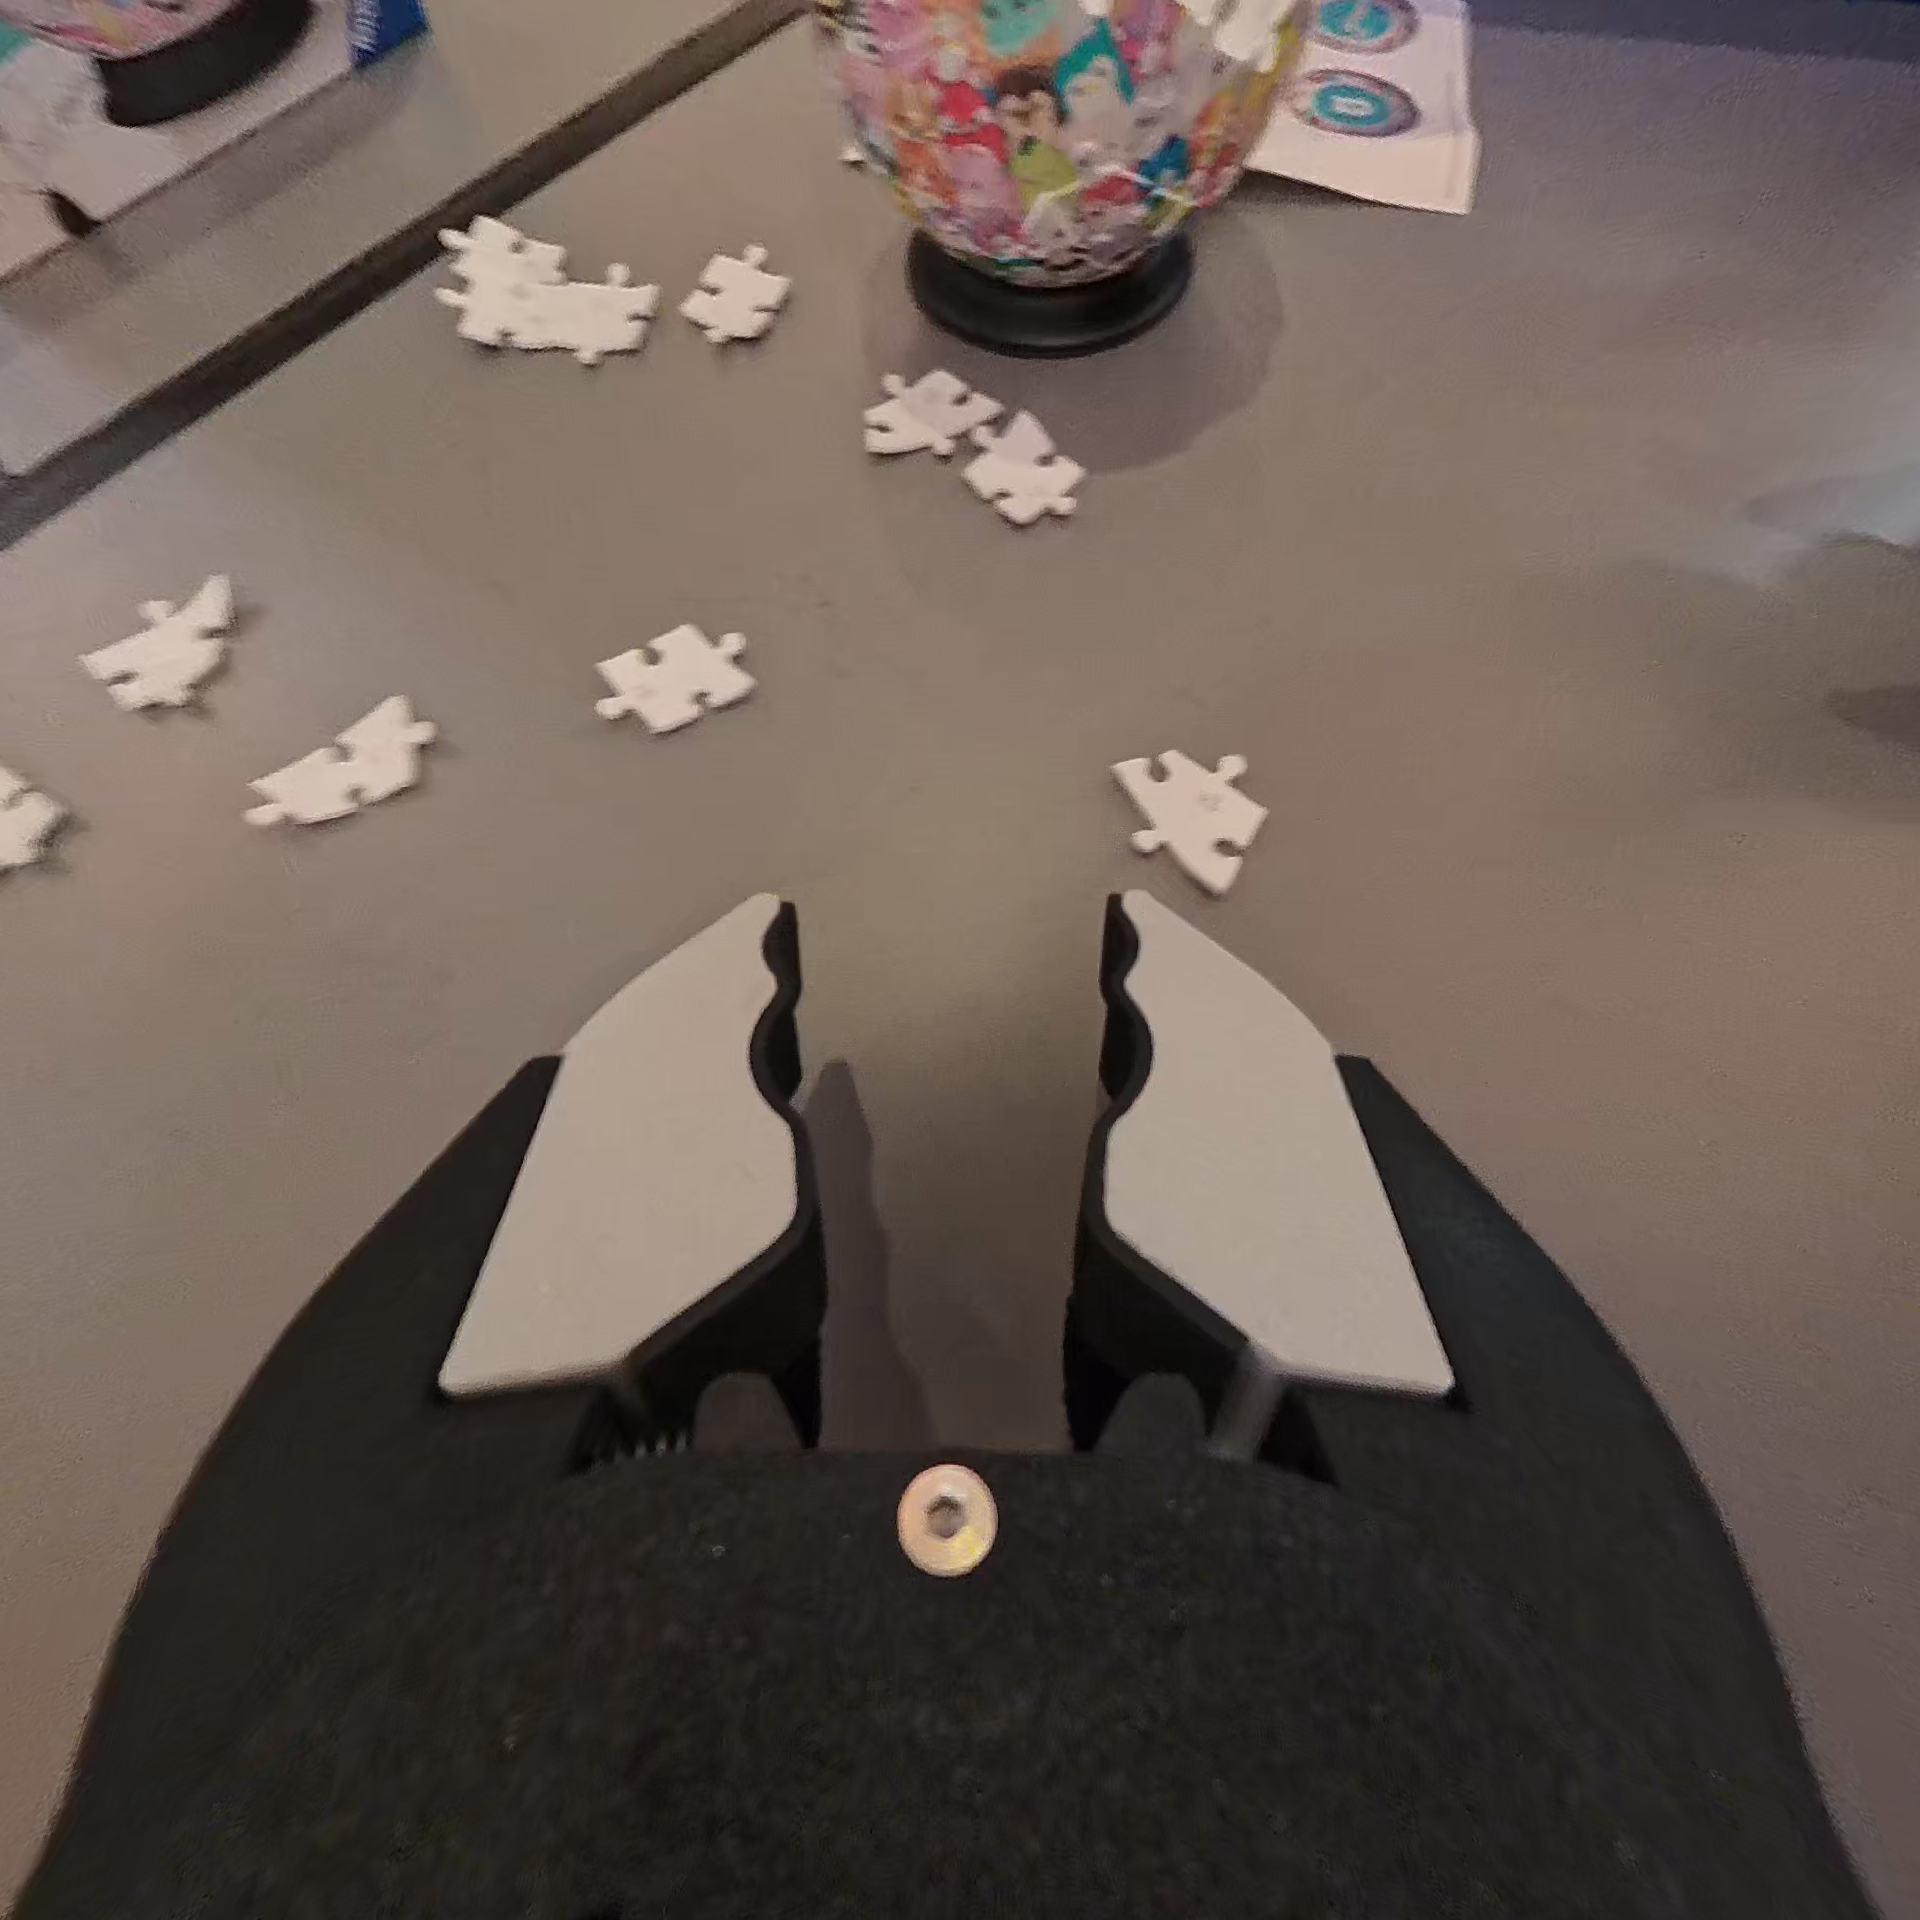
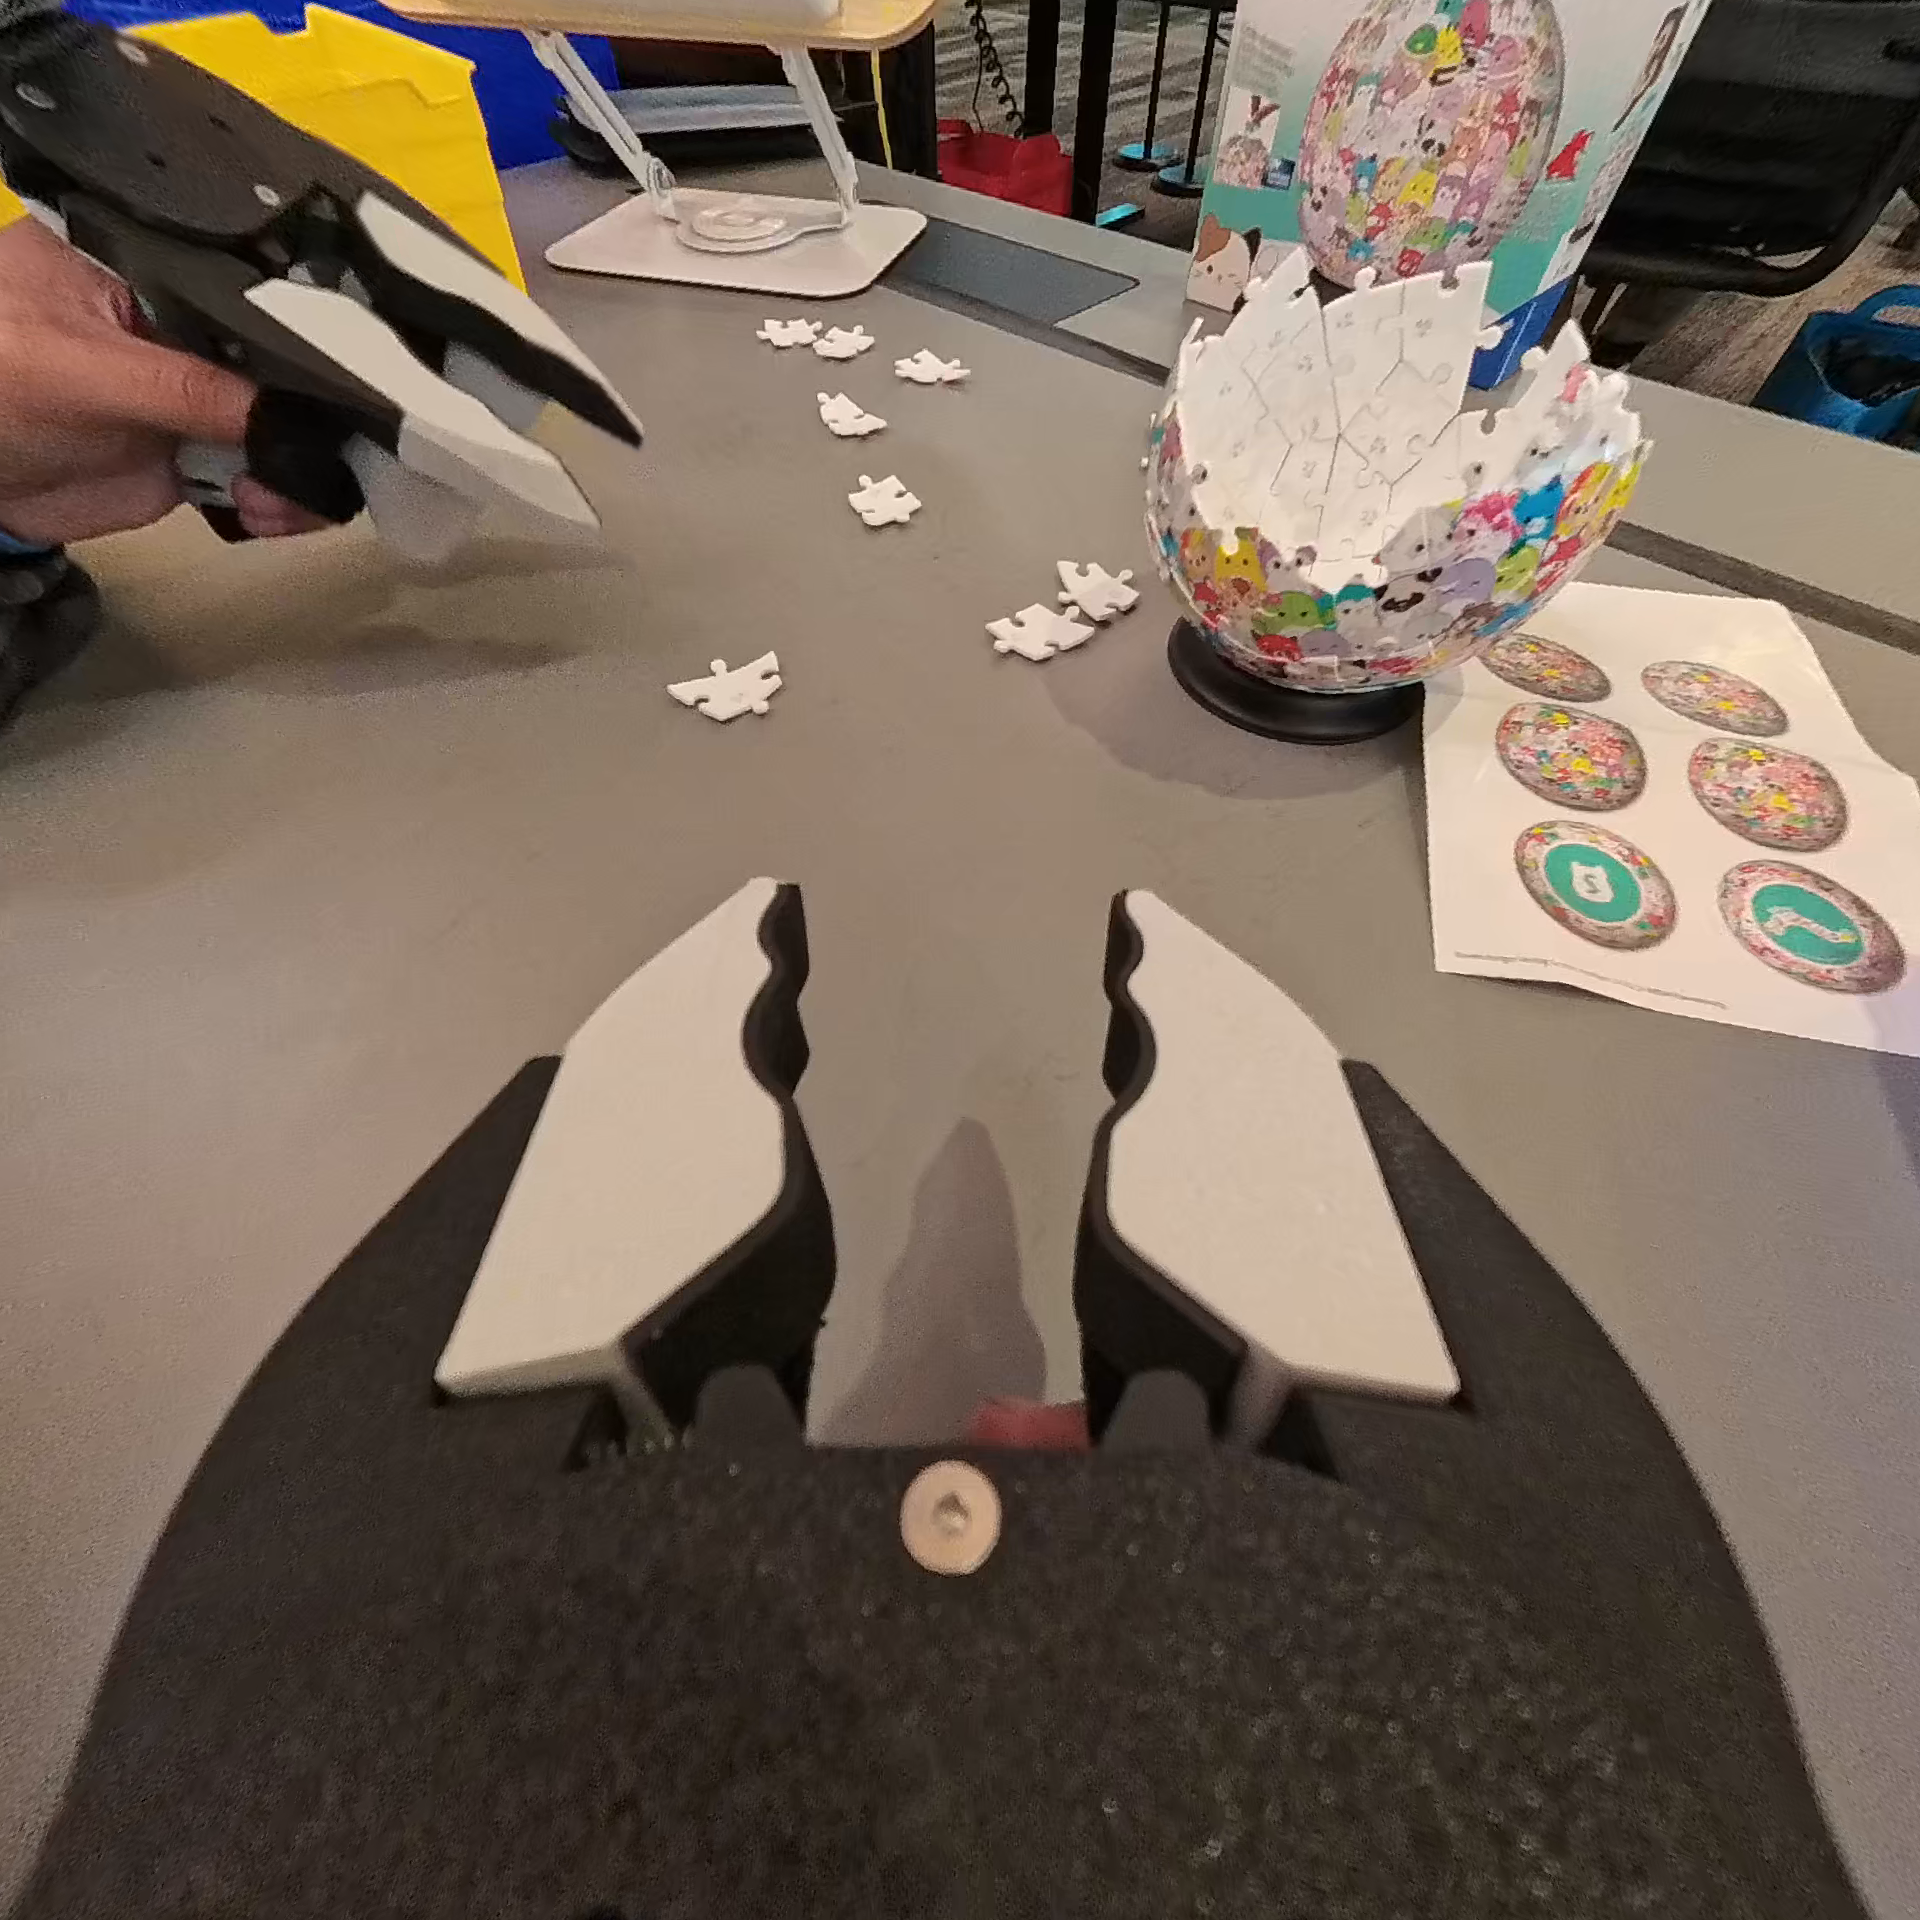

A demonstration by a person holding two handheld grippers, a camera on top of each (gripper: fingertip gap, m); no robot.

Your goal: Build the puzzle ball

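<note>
A half-built colourful puzzle ball [image 2: 1392,530] stands on a black ring stand [image 2: 1294,691] on the grey table; it also shows in the left wrist view [image 1: 1060,125]. Several white puzzle pieces lie face down around it. My left gripper [image 1: 951,914] is open and empty above the table, with one piece [image 1: 1193,819] just ahead to its right. My right gripper [image 2: 954,904] is open and empty, well short of the ball. The left gripper also shows in the right wrist view [image 2: 608,473], held by a hand, above a lone piece [image 2: 727,686].
A printed guide sheet [image 2: 1673,821] lies right of the ball. The puzzle box [image 2: 1434,156] stands behind it, and also shows in the left wrist view [image 1: 156,114]. A white stand [image 2: 732,244] sits at the far side, with yellow and blue bins [image 2: 364,104] behind.
</note>
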